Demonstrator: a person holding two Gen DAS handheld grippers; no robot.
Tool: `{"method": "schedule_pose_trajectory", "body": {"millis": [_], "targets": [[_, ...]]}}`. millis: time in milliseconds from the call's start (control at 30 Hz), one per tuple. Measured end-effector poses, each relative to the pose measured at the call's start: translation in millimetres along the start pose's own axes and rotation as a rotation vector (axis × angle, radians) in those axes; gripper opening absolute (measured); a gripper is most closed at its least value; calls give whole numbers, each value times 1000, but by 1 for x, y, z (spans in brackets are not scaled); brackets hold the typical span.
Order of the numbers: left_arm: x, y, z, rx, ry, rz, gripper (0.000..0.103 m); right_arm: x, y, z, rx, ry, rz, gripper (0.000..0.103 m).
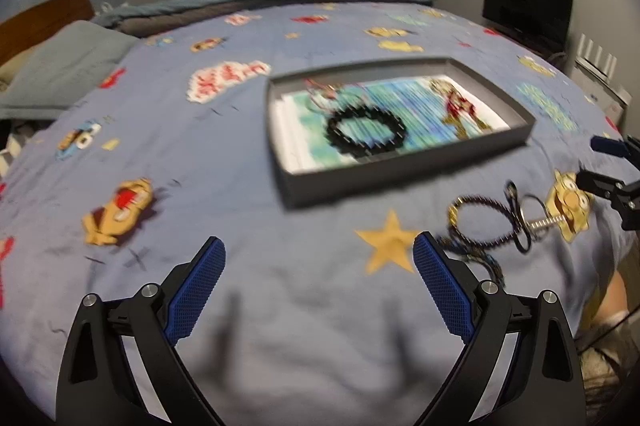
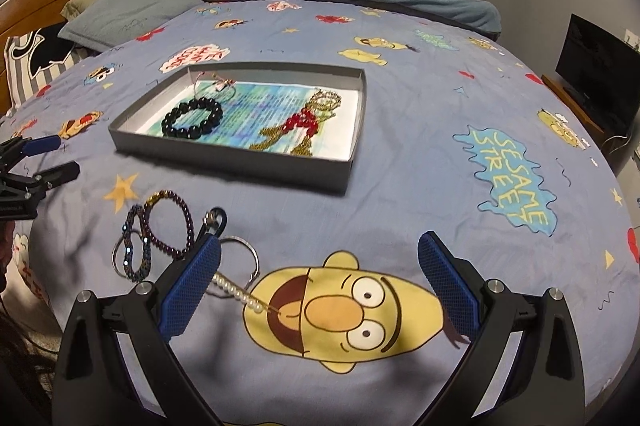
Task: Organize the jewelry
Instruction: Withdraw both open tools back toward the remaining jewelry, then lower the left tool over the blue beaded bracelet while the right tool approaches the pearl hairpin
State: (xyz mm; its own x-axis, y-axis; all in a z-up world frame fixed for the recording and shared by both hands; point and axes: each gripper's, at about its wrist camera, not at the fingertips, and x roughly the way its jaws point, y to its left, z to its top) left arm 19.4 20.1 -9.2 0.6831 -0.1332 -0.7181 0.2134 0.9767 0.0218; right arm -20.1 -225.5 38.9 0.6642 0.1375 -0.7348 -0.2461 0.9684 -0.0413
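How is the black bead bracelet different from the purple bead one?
The black bead bracelet lies inside the grey box; the purple bead bracelet lies on the bedspread, outside it. The black one has big, chunky beads; the purple one has small beads. The black one makes a round ring by itself; the purple one is a stretched loop tangled among other jewelry. Both are strings of dark, shiny beads.

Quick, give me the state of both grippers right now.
Left gripper: open, holding nothing, above the bedspread.
Right gripper: open, holding nothing, beside the loose bracelets.
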Motion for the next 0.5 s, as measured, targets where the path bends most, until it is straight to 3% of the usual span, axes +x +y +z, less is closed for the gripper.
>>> {"method": "schedule_pose_trajectory", "body": {"millis": [233,500], "targets": [[12,-30,-14,42,37,-77,94,6,0,-15,-6,25,17,97],[22,-54,-16,85,55,-112,94,12,-3,-30,5,56,39,97]]}}
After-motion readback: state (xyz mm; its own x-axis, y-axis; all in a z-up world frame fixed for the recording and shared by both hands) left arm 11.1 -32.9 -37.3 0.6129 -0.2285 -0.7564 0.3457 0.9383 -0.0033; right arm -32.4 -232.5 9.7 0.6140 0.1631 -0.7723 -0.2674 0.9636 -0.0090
